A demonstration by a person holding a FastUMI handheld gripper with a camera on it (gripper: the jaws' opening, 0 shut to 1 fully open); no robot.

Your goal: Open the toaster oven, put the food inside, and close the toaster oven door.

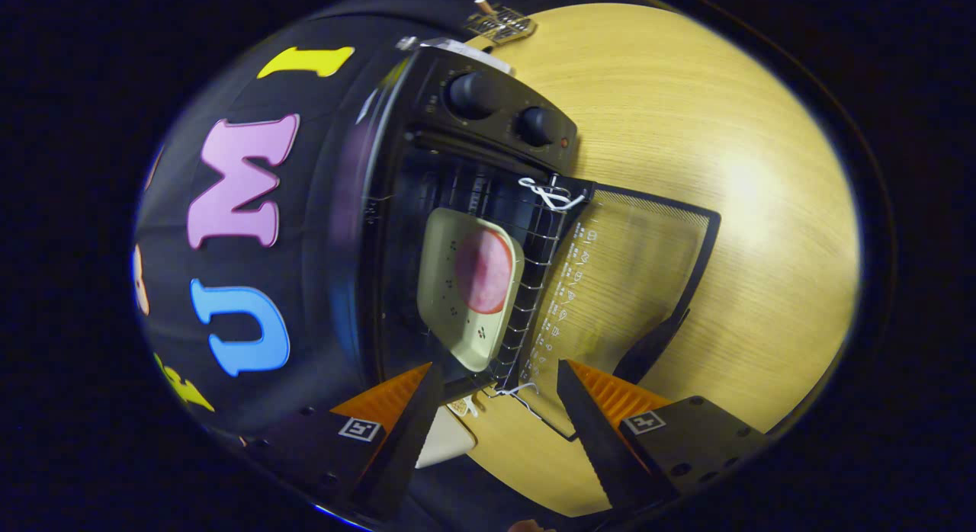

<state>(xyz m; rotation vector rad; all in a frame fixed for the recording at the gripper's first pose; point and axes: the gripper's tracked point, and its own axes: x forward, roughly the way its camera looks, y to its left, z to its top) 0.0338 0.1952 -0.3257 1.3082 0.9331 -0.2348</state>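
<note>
The view is rolled on its side. A black toaster oven (488,128) with two round knobs stands on a light wooden table (724,174). Its glass door (633,288) hangs open, lying flat over the table. Inside, on the wire rack (534,288), rests a cream tray (469,296) carrying a round pink slice of food (484,269). My gripper (499,399) is open, its fingers spread wide just in front of the rack's edge and the door's hinge side, with nothing between them.
The booth's black cloth wall is behind the oven. A small wire object with a peg (499,21) lies on the table past the oven. A pale object (446,440) sits close to the left finger. Bare tabletop spreads beyond the open door.
</note>
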